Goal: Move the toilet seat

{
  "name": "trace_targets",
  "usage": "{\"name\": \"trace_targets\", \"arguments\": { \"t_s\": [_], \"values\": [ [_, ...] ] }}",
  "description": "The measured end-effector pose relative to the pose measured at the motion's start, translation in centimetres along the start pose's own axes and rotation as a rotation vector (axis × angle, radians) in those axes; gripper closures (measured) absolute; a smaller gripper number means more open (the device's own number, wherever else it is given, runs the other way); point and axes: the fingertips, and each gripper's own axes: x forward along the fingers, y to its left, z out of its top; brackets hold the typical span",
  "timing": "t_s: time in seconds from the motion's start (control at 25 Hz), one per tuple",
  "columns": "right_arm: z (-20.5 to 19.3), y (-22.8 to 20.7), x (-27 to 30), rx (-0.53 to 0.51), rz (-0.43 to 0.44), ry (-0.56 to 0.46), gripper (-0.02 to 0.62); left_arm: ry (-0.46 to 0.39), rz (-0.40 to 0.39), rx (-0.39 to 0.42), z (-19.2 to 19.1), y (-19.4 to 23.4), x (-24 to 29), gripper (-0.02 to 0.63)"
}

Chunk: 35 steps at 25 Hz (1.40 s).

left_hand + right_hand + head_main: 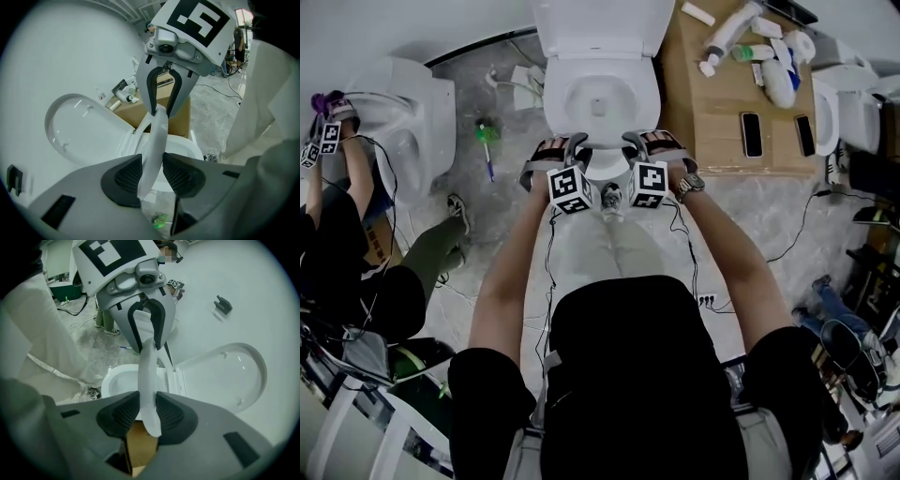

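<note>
A white toilet (600, 56) stands ahead of me with its lid (605, 23) raised against the back. Its white seat (565, 94) is pinched at the front rim by both grippers, side by side. My left gripper (572, 146) is shut on the rim left of centre, my right gripper (636, 142) right of centre. In the left gripper view the seat rim (154, 140) runs up between the black pads (129, 176), and the lid (79, 126) is at left. In the right gripper view the rim (147, 380) sits between the pads (171, 413) above the bowl (119, 378).
A second toilet (412, 122) stands at left, where another person crouches. A green brush (486, 136) and cables lie on the marble floor. A cardboard box top (722, 103) at right carries bottles and two phones. Another white fixture (848, 112) is at far right.
</note>
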Motion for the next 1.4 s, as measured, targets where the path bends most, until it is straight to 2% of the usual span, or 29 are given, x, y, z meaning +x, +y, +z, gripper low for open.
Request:
{"name": "trace_targets", "arguments": {
  "t_s": [0.28,0.76,1.12,1.4],
  "values": [
    [0.2,-2.3,-0.8,0.029,-0.034,0.035,0.482,-0.033,-0.005,0.028,0.7,2.0,-0.7,0.469],
    [0.2,-5.1,-1.9,0.102,-0.068,0.095,0.483,-0.077,-0.025,0.031,1.6,4.7,-1.4,0.474],
    [0.2,-7.6,-2.7,0.16,-0.119,0.135,0.485,-0.116,-0.021,0.078,2.3,7.1,-1.7,0.485],
    [0.4,-10.5,-3.5,0.162,-0.154,0.124,0.488,-0.136,-0.004,0.05,3.0,9.7,-2.1,0.488]
  ]
}}
